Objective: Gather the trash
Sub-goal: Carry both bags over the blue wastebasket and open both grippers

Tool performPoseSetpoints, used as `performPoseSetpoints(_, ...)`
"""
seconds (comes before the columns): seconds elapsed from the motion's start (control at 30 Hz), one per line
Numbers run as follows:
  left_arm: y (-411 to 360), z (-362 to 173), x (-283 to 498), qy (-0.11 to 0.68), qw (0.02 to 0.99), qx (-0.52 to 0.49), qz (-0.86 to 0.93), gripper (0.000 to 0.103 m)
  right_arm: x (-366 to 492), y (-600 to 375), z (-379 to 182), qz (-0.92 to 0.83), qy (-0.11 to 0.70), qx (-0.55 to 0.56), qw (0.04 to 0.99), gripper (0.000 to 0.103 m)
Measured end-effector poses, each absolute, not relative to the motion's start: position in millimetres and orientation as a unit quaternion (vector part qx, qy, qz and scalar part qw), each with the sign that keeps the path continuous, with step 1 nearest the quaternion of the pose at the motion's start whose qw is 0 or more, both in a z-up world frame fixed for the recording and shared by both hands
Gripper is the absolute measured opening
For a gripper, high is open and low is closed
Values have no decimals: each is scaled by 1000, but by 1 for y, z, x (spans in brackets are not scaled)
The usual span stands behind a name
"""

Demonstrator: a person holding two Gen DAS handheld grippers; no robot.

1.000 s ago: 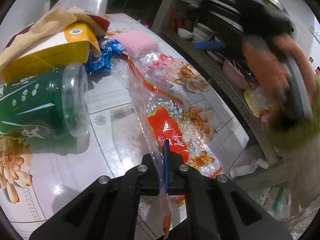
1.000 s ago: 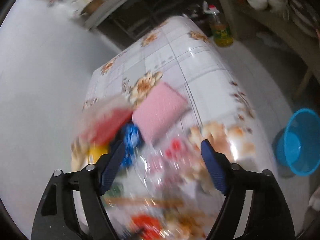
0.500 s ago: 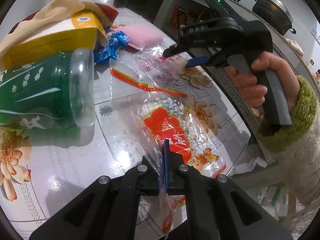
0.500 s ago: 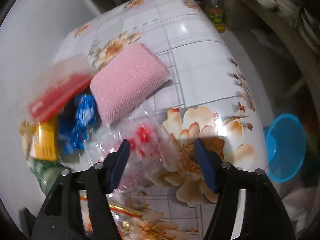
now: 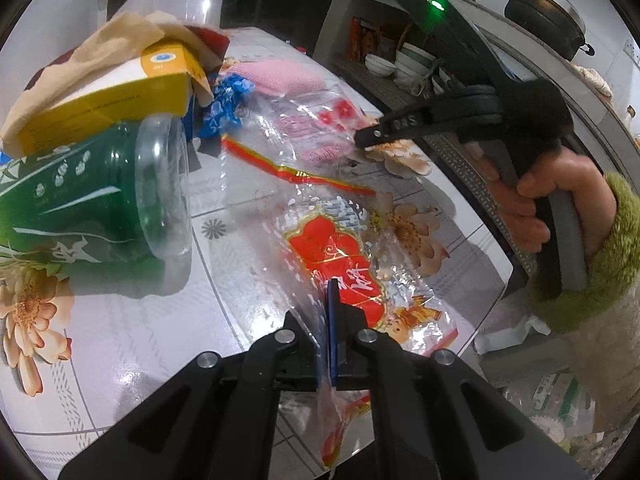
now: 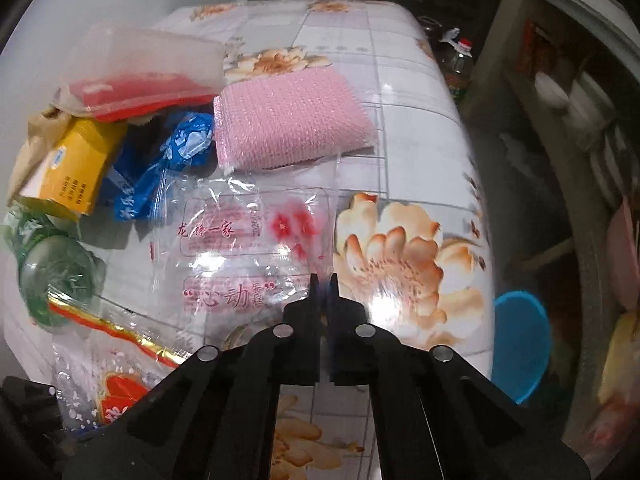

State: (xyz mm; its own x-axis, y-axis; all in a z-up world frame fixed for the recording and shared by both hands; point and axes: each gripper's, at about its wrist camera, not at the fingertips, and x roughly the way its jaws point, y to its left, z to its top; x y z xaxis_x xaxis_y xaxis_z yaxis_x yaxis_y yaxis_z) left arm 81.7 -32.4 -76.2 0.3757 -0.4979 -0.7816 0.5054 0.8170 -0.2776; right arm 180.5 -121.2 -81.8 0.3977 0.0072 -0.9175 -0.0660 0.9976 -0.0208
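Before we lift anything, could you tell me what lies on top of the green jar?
A yellow box rests on the green jar, with brown paper draped over the box. What lies behind the box is hidden.

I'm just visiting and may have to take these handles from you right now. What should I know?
Left gripper: shut on the red-printed clear bag.
Right gripper: shut, pinching the edge of the pink-printed clear bag.
Still lying on the table: green bottle, yellow box, blue wrapper, pink sponge.
Done: both bags gripped. Left: lift them away, then gather the rest.
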Motion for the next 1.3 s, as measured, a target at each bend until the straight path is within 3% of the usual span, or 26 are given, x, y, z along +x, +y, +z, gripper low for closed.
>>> performPoseSetpoints(0.43, -73, -27, 69, 391, 852, 65, -344, 0, 92, -237, -40, -104, 445, 108, 883, 0)
performPoseSetpoints(0.73, -222, -2, 102, 372, 797, 139, -454, 0, 14, -371, -73, -246, 406, 248, 845, 0)
performPoseSetpoints(0.93, -359, -59, 126, 395, 741, 275, -468, 0, -10, -440, -140, -311, 429, 320, 785, 0)
performPoseSetpoints(1.23, -480, -158, 169, 463, 691, 324, -451, 2, 2, -496, -231, -345, 452, 400, 718, 1)
performPoseSetpoints(1.3, -501, -175, 173, 473, 681, 335, -448, 11, 3, -496, -246, -345, 450, 415, 712, 9)
